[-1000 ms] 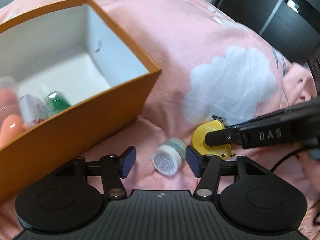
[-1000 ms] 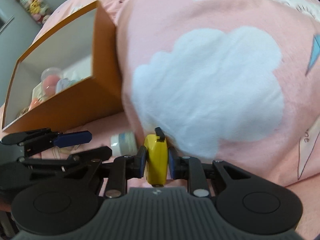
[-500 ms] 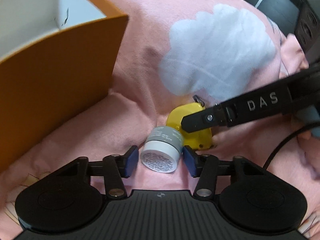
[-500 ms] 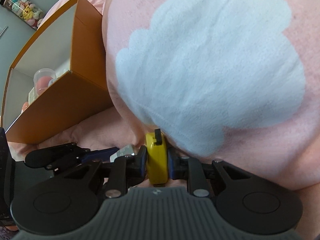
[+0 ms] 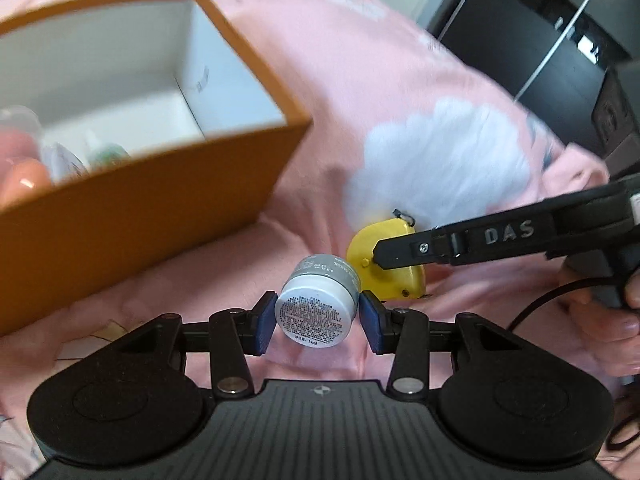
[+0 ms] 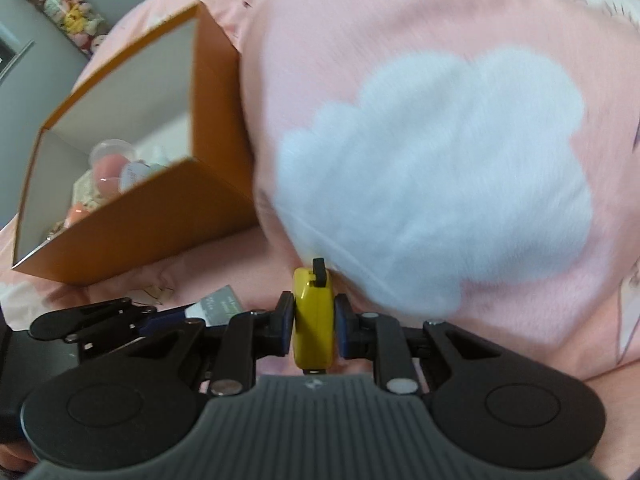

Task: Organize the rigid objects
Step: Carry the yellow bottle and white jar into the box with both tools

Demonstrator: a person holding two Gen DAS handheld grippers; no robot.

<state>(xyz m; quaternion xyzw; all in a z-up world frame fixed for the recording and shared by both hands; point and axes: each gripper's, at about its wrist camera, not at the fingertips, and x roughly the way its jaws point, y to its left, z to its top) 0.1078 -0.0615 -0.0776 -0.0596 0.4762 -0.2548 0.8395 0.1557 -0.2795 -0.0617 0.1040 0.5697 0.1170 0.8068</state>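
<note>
My left gripper [image 5: 317,322] is shut on a small grey-and-white jar [image 5: 320,306], holding it above the pink bedspread with its labelled base toward the camera. My right gripper [image 6: 313,322] is shut on a yellow tape measure [image 6: 313,322], held edge-on and lifted off the bed. In the left wrist view the tape measure [image 5: 370,262] shows just right of the jar, under the right gripper's finger [image 5: 472,240]. An open orange box [image 5: 140,196] lies to the left; it also shows in the right wrist view [image 6: 160,208]. The jar's lid [image 6: 220,306] shows there too.
The box holds pink egg-shaped items [image 5: 20,172] and small bottles [image 5: 106,154] at its left end. The pink bedspread has a white cloud print [image 6: 440,176]. Dark furniture [image 5: 560,40] stands beyond the bed at the right. A black cable [image 5: 548,300] runs near my right hand.
My left gripper closed on the jar and lifted it off the bedspread. My right gripper rose with the tape measure. The box's inside has come back into the left wrist view.
</note>
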